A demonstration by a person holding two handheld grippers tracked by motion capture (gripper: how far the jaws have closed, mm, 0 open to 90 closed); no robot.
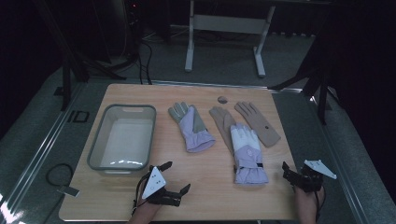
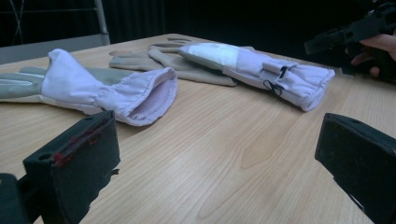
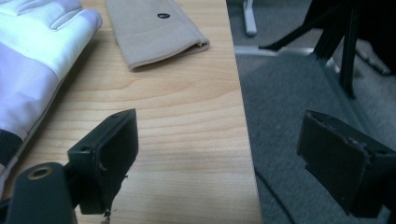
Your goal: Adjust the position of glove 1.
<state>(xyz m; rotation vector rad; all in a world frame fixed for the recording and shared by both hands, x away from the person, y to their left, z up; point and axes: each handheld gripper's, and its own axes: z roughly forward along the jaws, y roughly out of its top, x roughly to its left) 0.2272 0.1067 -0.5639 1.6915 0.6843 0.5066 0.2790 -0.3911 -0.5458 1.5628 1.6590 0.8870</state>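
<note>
Two lilac ski gloves lie on the wooden table [image 1: 210, 186]. One, palm up with grey fingers [image 1: 191, 127], rests mid-table, its cuff [image 2: 144, 95] gaping towards my left gripper [image 1: 176, 176]. The other, white-backed [image 1: 246, 151], lies across a tan glove [image 1: 218, 120]. A second tan glove [image 1: 258, 122] sits to its right. My left gripper [image 2: 215, 140] hovers open near the front edge, with nothing between its jaws. My right gripper [image 1: 287, 174] stands open at the front right corner, its jaws [image 3: 219, 130] straddling the table's right edge beside the white-backed glove [image 3: 37, 56] and a tan cuff [image 3: 154, 35].
A grey plastic basin [image 1: 95, 145] stands at the left of the table with nothing in it. A small round grey thing [image 1: 222, 99] lies near the far edge. Grey carpet [image 3: 299, 84] and dark stand legs [image 1: 322, 88] flank the right side. A white table frame [image 1: 224, 23] stands behind.
</note>
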